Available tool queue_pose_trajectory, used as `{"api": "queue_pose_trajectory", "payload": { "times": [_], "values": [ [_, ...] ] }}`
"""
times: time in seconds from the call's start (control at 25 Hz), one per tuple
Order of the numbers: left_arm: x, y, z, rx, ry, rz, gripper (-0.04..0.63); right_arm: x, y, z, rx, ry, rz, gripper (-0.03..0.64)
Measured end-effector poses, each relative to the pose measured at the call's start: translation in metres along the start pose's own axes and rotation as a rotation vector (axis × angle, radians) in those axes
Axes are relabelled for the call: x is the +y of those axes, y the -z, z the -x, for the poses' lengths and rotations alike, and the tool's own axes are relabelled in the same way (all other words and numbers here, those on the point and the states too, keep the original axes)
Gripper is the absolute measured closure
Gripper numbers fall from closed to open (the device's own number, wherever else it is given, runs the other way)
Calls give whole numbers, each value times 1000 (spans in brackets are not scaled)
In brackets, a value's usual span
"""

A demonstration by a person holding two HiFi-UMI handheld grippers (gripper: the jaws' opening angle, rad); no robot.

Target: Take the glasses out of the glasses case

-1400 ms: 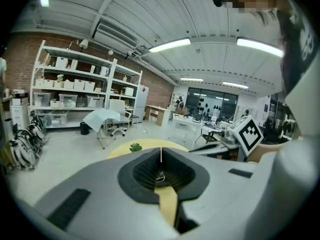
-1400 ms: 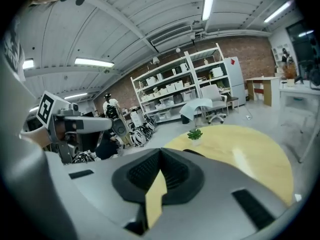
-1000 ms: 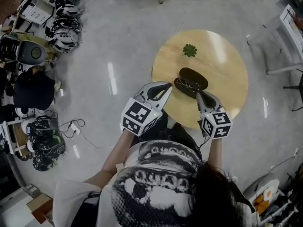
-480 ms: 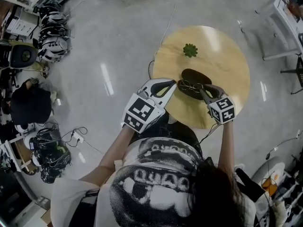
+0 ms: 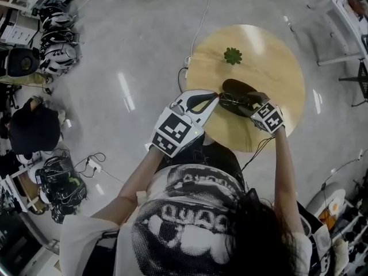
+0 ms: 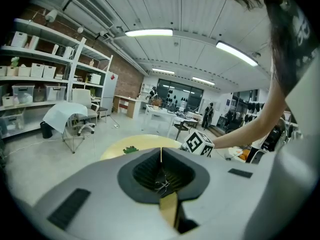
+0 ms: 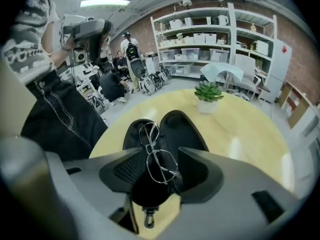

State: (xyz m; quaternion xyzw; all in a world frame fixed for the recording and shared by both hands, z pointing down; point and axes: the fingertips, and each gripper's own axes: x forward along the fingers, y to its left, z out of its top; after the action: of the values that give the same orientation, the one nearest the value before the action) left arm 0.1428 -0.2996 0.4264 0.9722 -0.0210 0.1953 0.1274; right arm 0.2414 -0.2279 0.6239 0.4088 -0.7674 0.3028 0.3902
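An open black glasses case (image 5: 237, 88) lies on the round wooden table (image 5: 270, 56), and thin wire glasses (image 7: 159, 159) rest inside the case (image 7: 182, 129). My right gripper (image 5: 248, 100) points steeply down over the case. Its jaws are opening, and in the right gripper view the right gripper (image 7: 159, 156) straddles the glasses without its pads pressing on them. My left gripper (image 5: 215, 96) sits at the case's left edge. In the left gripper view the left gripper (image 6: 161, 151) has its tips meeting; whether they pinch the case's rim is hidden.
A small green potted plant (image 5: 232, 55) stands at the table's far side, also the plant (image 7: 208, 95) beyond the case. Helmets and gear (image 5: 57, 45) and cables (image 5: 86, 154) lie on the floor at left. A white frame (image 5: 351, 16) stands at right.
My right gripper has dropped down onto the case and tipped steeper, and its jaws have spread apart around the glasses. My left gripper has edged toward the case.
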Motion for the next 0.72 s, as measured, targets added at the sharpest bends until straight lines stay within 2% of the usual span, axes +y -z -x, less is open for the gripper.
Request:
{"api": "queue_pose_trajectory", "payload": {
  "times": [0.16,0.36,0.52,0.72],
  "values": [
    [3,3,5,2,-8,6,580,-5,8,-8,103,-19,110,365],
    [9,5,9,3,-21,13,580,-5,20,-19,212,-46,204,354],
    [11,4,11,0,-26,17,580,2,22,-23,228,-33,257,365],
    [14,7,10,3,-29,23,580,11,21,-22,202,24,314,427]
  ]
}}
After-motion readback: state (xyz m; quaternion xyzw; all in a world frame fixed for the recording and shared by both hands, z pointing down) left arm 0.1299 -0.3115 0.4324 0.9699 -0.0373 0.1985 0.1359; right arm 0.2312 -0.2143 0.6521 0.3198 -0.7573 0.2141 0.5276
